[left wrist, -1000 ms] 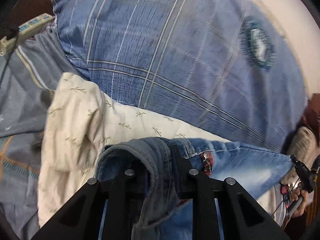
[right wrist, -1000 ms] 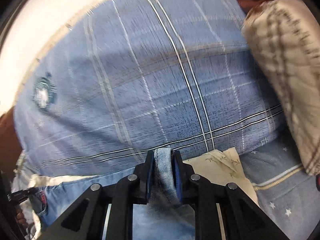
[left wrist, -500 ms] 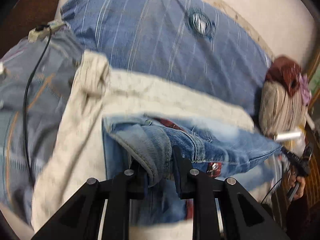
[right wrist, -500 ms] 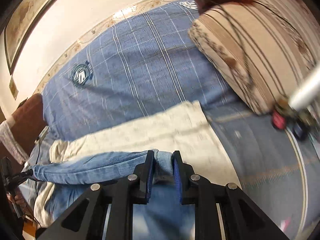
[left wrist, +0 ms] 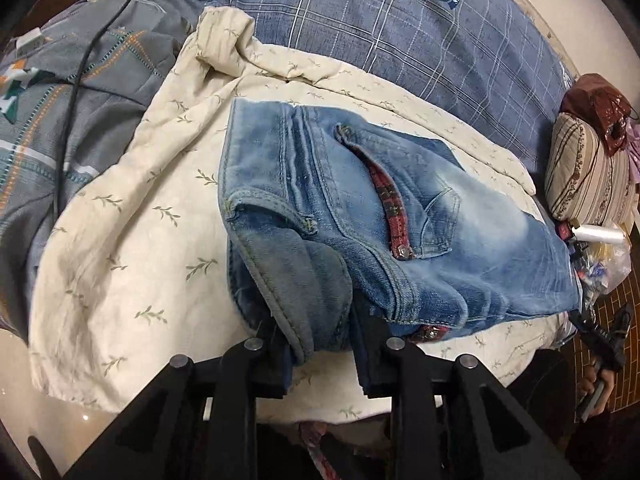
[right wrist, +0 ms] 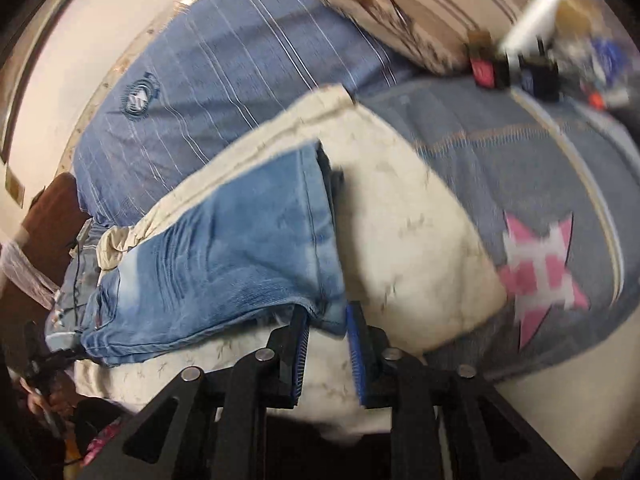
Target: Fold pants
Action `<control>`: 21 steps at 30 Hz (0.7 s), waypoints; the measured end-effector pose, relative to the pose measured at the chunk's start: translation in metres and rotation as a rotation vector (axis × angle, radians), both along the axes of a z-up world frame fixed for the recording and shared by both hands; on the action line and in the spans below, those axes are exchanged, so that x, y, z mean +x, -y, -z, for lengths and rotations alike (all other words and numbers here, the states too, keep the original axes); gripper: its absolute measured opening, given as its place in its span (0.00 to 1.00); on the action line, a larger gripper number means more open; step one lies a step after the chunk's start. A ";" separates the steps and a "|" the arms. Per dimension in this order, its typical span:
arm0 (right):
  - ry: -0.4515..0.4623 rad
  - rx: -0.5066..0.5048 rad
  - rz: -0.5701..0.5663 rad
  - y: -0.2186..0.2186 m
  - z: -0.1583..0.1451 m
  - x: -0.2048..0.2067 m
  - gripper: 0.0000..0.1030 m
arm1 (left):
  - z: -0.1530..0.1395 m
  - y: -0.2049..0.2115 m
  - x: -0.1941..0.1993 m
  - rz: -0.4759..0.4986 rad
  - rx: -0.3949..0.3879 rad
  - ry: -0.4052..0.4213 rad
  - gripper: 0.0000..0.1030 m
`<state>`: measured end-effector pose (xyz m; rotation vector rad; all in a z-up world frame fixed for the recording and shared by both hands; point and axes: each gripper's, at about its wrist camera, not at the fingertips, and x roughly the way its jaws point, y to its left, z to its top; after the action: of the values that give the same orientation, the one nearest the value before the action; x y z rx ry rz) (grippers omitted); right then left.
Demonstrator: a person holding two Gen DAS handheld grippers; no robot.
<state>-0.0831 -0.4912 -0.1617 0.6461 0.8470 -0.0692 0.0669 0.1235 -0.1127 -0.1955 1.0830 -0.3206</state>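
Note:
Light blue jeans (left wrist: 400, 220) lie folded on a cream leaf-print sheet (left wrist: 140, 240), waistband and red checked pocket lining facing up. My left gripper (left wrist: 320, 344) is at the near waistband corner. Its jaws are opening, and a thick denim fold sits loosely between them. In the right wrist view, blurred, the jeans (right wrist: 240, 248) stretch away to the left. My right gripper (right wrist: 326, 332) has the near leg corner filling the gap between its blue pads, and its jaws are starting to open.
A blue checked duvet (left wrist: 400, 40) lies behind the sheet and a grey patterned quilt (left wrist: 60, 100) to the left, with a black cable (left wrist: 80, 60) across it. At the right are a striped pillow (left wrist: 588, 176) and a plastic bag (left wrist: 600, 248) of small items.
Both grippers drew back toward the bed's near edge and sank, bringing the denim over. The jeans now lie flat and folded on the sheet. The left jaws have widened.

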 end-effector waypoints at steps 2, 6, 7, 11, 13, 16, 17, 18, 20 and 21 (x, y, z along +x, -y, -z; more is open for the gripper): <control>0.003 0.021 -0.001 0.007 -0.008 -0.004 0.22 | -0.010 0.001 -0.009 0.015 0.051 0.020 0.38; 0.077 0.003 0.023 0.026 -0.035 -0.017 0.22 | -0.030 -0.001 -0.030 0.017 0.187 0.074 0.45; 0.098 0.012 0.034 0.032 -0.041 -0.019 0.25 | -0.034 -0.003 -0.032 0.007 0.205 0.084 0.45; 0.196 0.044 0.113 0.050 -0.061 -0.019 0.81 | -0.058 0.004 -0.033 -0.005 0.177 0.152 0.44; 0.224 0.070 0.117 0.054 -0.065 -0.001 0.81 | -0.068 0.024 -0.028 0.030 0.129 0.189 0.45; 0.176 0.075 0.081 0.051 -0.060 0.034 0.81 | -0.073 0.077 -0.018 0.116 0.057 0.237 0.50; 0.140 0.061 0.067 0.049 -0.054 0.053 0.81 | -0.072 0.096 -0.014 0.145 0.038 0.244 0.52; 0.105 0.064 0.049 0.048 -0.047 0.072 0.81 | -0.068 0.118 -0.009 0.187 0.022 0.247 0.56; 0.054 0.092 0.022 0.049 -0.032 0.096 0.80 | -0.058 0.154 0.004 0.248 0.040 0.251 0.58; 0.038 0.097 0.011 0.048 -0.026 0.107 0.80 | -0.052 0.167 0.010 0.262 0.059 0.251 0.58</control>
<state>0.0242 -0.5391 -0.1355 0.7407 0.8138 -0.0255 0.0769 -0.0434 -0.0604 0.0404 0.8682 -0.5331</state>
